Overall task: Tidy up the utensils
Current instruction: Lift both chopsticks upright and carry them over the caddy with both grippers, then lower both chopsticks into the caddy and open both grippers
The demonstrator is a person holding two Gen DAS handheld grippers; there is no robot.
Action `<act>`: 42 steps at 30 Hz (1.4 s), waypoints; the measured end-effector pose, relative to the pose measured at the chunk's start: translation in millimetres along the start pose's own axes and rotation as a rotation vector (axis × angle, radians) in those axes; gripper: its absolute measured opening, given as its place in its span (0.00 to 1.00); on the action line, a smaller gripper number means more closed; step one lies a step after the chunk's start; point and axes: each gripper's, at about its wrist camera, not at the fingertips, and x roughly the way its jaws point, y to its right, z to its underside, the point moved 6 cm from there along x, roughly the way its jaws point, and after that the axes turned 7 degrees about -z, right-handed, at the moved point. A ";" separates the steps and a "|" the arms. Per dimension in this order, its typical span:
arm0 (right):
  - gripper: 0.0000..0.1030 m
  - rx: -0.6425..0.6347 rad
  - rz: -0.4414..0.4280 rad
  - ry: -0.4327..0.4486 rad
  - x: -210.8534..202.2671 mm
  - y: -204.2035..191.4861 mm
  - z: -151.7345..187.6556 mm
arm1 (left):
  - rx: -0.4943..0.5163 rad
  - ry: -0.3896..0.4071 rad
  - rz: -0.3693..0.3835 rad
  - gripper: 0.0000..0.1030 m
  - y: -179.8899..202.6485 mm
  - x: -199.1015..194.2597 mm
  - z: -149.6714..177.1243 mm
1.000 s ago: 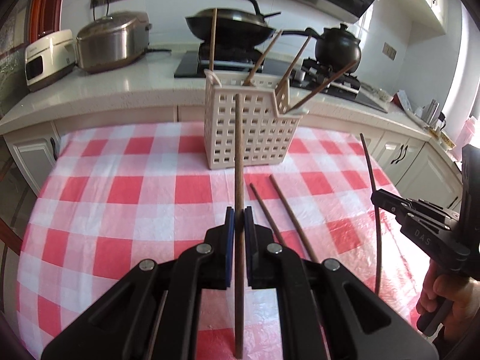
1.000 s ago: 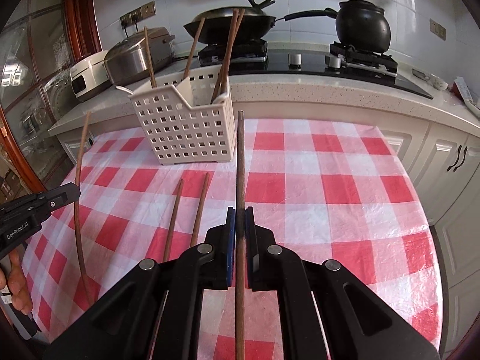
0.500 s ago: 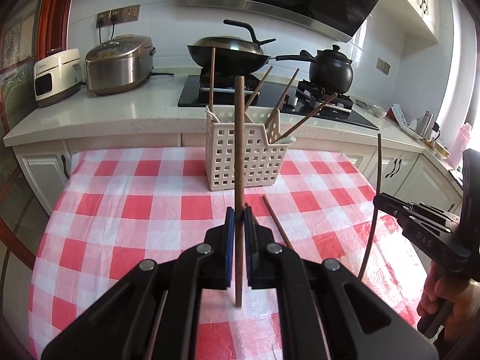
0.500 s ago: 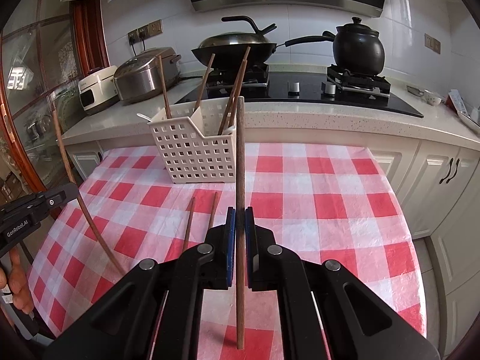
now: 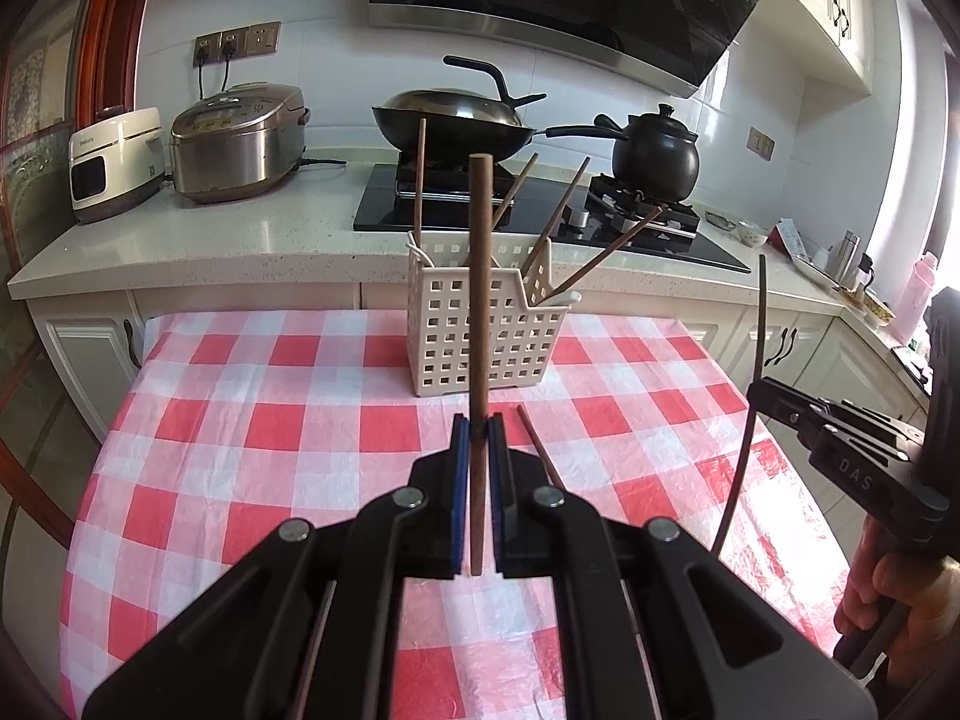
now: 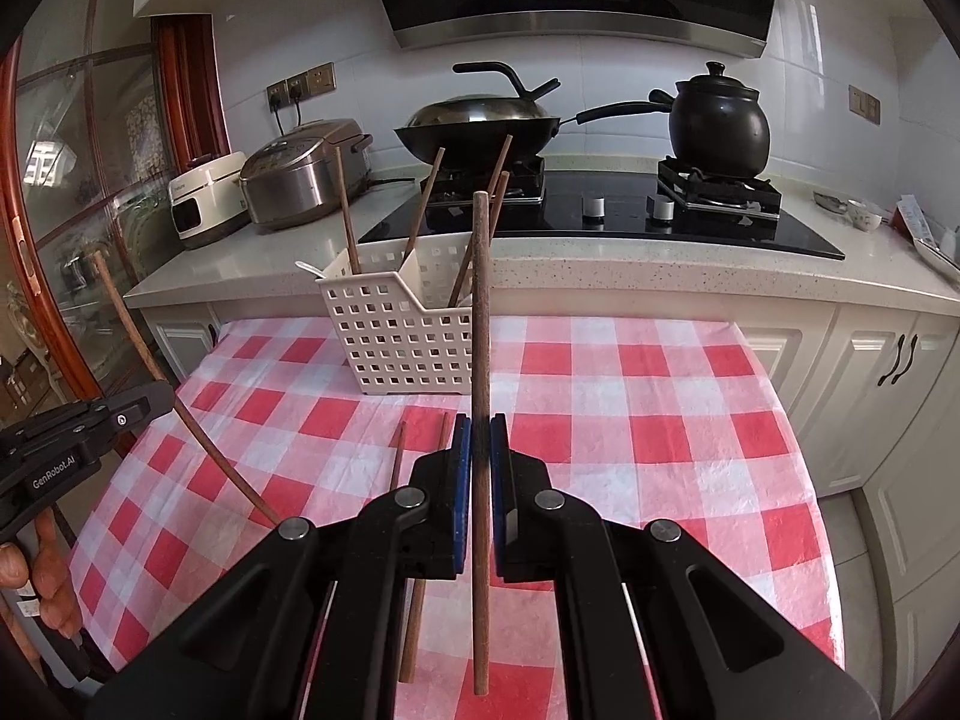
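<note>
My left gripper (image 5: 478,423) is shut on a brown wooden chopstick (image 5: 480,312) that stands upright above the checked tablecloth. My right gripper (image 6: 478,423) is shut on a second upright chopstick (image 6: 480,324). Each gripper also shows in the other's view: the right gripper (image 5: 757,389) at the right edge, the left gripper (image 6: 168,393) at the left edge. A white perforated basket (image 5: 486,330) (image 6: 396,336) stands at the table's far side with several chopsticks leaning in it. Two loose chopsticks (image 6: 411,594) lie on the cloth below the grippers; one loose chopstick (image 5: 537,447) shows in the left wrist view.
Behind the table (image 5: 240,432) runs a counter with two rice cookers (image 5: 240,144), a hob with a wok (image 5: 450,120) and a black pot (image 5: 654,156). White cabinets (image 6: 888,360) stand at the right, a glass-fronted wooden cabinet (image 6: 66,210) at the left. A person's hand (image 5: 900,606) grips the right tool.
Both grippers rose with their chopsticks, whose lower ends now hang clear of the cloth. The basket looks farther and lower in both views.
</note>
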 end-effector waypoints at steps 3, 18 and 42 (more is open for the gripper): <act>0.04 -0.003 0.000 -0.003 2.6 -2.0 -2.0 | -0.002 -0.001 0.013 0.06 1.1 0.2 -1.2; 0.04 0.004 -0.060 0.034 14.4 -21.3 -64.1 | 0.010 0.036 0.138 0.06 10.5 -6.2 -66.1; 0.04 -0.020 -0.059 0.141 77.1 -30.6 -243.9 | 0.115 0.142 0.038 0.06 10.7 34.9 -243.0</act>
